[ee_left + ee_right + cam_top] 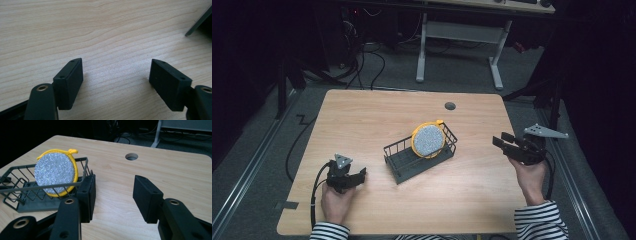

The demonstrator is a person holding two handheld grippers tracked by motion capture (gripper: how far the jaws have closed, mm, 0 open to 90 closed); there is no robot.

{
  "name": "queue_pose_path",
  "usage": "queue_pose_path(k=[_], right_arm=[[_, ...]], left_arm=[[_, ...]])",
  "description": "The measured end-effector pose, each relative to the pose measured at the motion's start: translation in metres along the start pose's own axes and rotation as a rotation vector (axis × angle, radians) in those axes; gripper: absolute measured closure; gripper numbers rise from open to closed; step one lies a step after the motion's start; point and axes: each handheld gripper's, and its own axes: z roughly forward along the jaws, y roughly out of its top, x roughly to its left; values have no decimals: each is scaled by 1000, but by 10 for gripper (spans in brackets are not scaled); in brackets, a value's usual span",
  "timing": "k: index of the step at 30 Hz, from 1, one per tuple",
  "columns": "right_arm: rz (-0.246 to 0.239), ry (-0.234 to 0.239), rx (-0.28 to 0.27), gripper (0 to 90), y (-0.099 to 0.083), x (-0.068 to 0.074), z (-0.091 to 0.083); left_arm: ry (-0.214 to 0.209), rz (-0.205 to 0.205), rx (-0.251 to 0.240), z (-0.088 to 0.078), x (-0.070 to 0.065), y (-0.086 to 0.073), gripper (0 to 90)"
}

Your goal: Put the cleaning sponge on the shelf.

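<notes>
A dark wire basket (400, 156) (15, 191) sits in the middle of the wooden table (362, 120). A round silver scrubbing pad with a yellow rim (427, 139) (55, 172) stands on edge in the basket's right end, leaning on its wall. My left gripper (362, 174) (116, 75) rests low over bare wood left of the basket, open with nothing between its jaws. To the right of the basket, my right gripper (498, 139) (113, 192) is held above the table, open and empty, facing the pad.
A round cable hole (450, 105) (131, 156) lies at the table's far side. Beyond the table stand a white desk frame (459, 35) and floor cables (367, 60). A corner of the basket (198, 23) shows at the left gripper view's top right.
</notes>
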Motion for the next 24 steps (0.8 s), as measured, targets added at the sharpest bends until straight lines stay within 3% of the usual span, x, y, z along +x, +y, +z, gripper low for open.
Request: queue_pose_path(k=[10, 15, 24], right_arm=[[13, -19, 7, 532, -25, 0, -8], [45, -22, 3, 531, -41, -4, -11], [70, -28, 8, 531, -57, -6, -7]], left_arm=[[0, 0, 0, 0, 0, 0, 276], [-1, 1, 2, 0, 0, 0, 273], [-2, 4, 4, 0, 0, 0, 273]])
